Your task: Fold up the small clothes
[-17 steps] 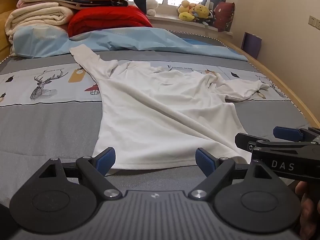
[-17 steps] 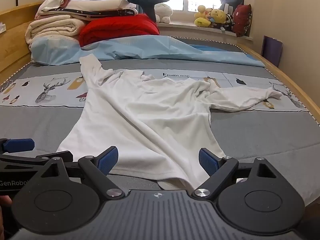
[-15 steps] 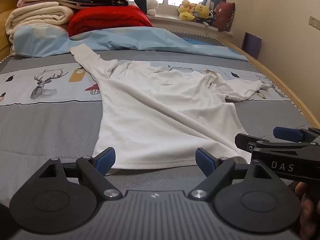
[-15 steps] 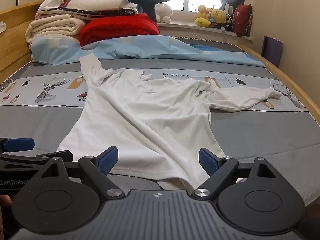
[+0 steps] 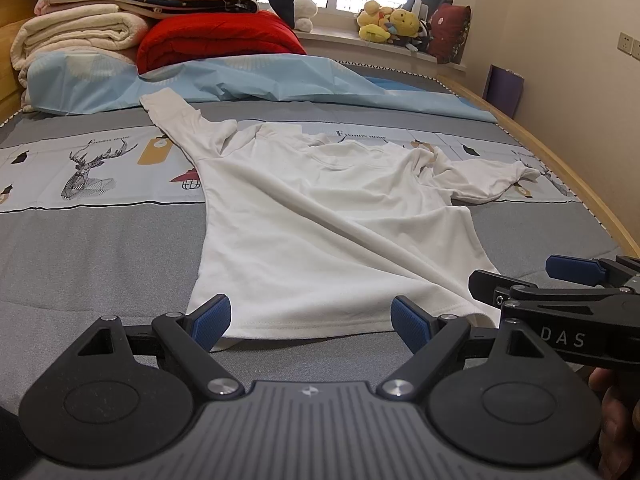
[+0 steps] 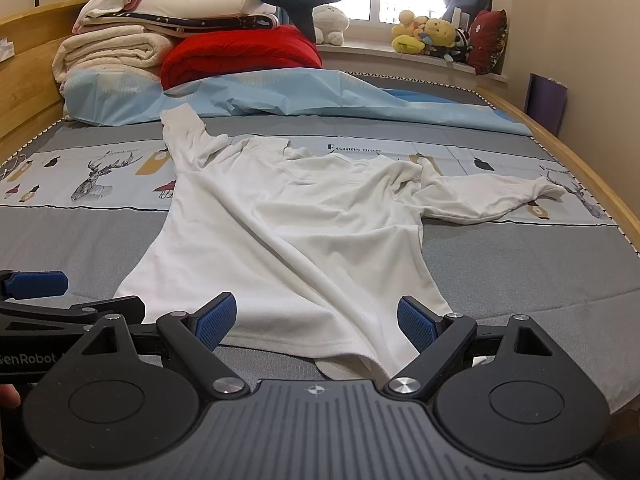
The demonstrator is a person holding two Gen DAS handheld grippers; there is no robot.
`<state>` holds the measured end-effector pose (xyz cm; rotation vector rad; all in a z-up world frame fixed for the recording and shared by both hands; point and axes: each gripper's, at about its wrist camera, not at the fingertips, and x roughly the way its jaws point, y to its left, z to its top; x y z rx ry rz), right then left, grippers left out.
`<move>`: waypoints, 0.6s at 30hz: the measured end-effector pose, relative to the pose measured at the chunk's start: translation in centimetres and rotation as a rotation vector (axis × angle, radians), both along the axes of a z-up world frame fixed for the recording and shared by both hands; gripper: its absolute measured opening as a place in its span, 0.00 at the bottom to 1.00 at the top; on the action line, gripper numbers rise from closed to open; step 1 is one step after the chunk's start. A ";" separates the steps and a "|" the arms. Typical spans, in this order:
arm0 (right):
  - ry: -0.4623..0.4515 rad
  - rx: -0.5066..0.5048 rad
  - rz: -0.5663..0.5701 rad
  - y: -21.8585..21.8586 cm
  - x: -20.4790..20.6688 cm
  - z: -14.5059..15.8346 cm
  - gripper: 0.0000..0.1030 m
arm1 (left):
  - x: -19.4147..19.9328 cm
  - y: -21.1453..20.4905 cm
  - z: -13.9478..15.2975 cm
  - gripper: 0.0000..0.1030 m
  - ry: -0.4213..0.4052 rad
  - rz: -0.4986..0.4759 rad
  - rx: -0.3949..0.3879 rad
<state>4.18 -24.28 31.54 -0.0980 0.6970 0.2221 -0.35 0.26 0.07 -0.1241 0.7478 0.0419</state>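
White shirt [image 5: 320, 232] lies creased mid-frame; both grippers, left [image 5: 310, 318] & right [image 6: 316, 320], gape empty. We'd pinch hem corners w/ even tension.

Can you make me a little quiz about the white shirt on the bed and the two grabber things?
1. True or false: the white shirt is already folded.
2. Which sleeve points toward the red blanket: the one on the picture's left or right?
3. Is the left hand-held gripper open or shut?

Key: 1 false, it lies spread out. 2 left. 3 open; the right hand-held gripper is too.
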 end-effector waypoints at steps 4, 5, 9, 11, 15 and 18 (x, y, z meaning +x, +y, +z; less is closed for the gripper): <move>0.002 -0.002 0.004 -1.0 0.1 1.1 0.86 | 0.0 0.0 0.0 0.88 0.000 0.000 -0.001; 0.001 -0.003 0.005 -1.2 0.1 1.3 0.86 | 0.0 0.0 0.0 0.88 0.001 0.000 0.000; 0.004 -0.002 0.006 -1.7 0.0 2.1 0.86 | 0.0 0.0 0.1 0.88 0.001 0.000 -0.001; 0.004 -0.002 0.008 -2.1 0.2 2.4 0.86 | -0.1 0.1 0.1 0.88 0.001 0.000 0.000; 0.004 -0.003 0.010 -2.6 0.1 3.2 0.86 | 0.2 0.2 0.2 0.88 0.001 -0.002 -0.002; 0.005 -0.002 0.010 -2.6 0.2 3.4 0.86 | 0.2 0.3 0.4 0.88 0.000 -0.004 0.000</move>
